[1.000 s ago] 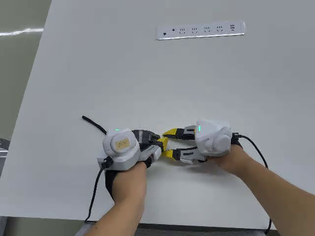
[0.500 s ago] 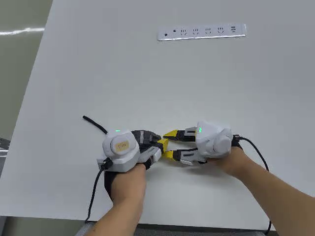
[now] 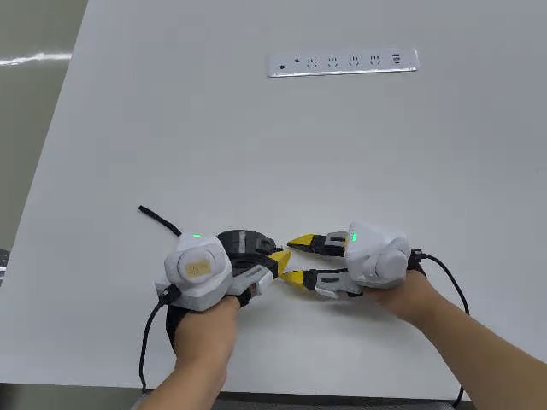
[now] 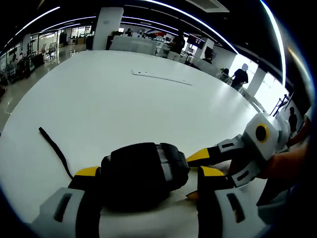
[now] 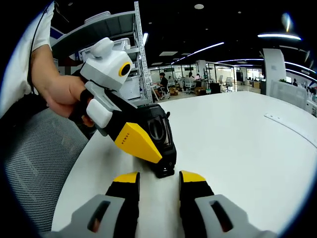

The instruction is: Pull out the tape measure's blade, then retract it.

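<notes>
The left gripper (image 4: pixel 148 174) is clamped across the black tape measure (image 3: pixel 242 242), low on the table (image 3: pixel 256 128) toward 6 o'clock in the head view. The right gripper (image 3: pixel 289 260), jaws parted and empty, sits just at the case's 3 o'clock, pointing toward 9, so the pull likely runs 9-to-3

Head view: from above the near edge, facing forward and down over the white table (image 3: pixel 256 128); the left gripper (image 3: pixel 256 256) and right gripper (image 3: pixel 292 260) sit low in frame, the power strip (image 3: pixel 342 62) far off at the top.
Left gripper view: low over the tabletop, facing across it toward the power strip, with the tape measure (image 4: pixel 141 173) very close between its jaws.
Right gripper view: low, facing the left gripper at close range, with a mesh chair (image 5: pixel 34 148) behind it.
Shared: all three take in the tape measure; each gripper view catches the other gripper.
</notes>
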A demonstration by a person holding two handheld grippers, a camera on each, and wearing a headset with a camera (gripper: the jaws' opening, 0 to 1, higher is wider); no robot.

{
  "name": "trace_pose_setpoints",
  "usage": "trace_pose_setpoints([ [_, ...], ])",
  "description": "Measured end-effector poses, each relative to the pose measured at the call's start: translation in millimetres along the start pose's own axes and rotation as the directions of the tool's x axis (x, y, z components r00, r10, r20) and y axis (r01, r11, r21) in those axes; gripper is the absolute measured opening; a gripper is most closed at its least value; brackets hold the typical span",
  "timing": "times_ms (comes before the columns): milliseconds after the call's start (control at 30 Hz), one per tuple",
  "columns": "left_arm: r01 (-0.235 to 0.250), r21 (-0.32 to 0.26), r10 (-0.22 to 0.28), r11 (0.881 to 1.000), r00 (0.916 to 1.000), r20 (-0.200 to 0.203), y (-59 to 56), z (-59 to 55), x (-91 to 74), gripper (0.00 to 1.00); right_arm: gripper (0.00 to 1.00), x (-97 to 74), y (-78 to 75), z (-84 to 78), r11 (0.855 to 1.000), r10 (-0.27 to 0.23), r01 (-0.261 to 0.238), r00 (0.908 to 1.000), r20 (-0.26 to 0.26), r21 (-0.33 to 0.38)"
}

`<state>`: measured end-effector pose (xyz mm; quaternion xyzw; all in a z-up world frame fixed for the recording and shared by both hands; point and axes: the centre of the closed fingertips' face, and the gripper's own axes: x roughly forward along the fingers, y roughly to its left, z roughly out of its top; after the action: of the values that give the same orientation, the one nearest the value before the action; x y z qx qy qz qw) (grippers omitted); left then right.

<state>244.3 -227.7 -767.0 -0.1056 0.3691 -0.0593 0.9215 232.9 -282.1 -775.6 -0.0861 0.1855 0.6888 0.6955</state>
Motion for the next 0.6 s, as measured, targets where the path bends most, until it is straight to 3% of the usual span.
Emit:
trace_pose_setpoints([
  [167,0.032,0.052,-0.032,0.998,0.9994,0.007,-3.7,2.9,-2.5,0.78,0.31,-1.7,0.6,1.3,1.000,-0.019,0.019,0.9998,-0.001,0.011],
  [600,0.099,0.090,-0.100,0.991,0.9950,0.007,-5.1,-1.9,-9.2,0.78,0.31,-12.7,2.9,5.1,0.994,-0.085,0.084,0.9964,0.005,0.071],
])
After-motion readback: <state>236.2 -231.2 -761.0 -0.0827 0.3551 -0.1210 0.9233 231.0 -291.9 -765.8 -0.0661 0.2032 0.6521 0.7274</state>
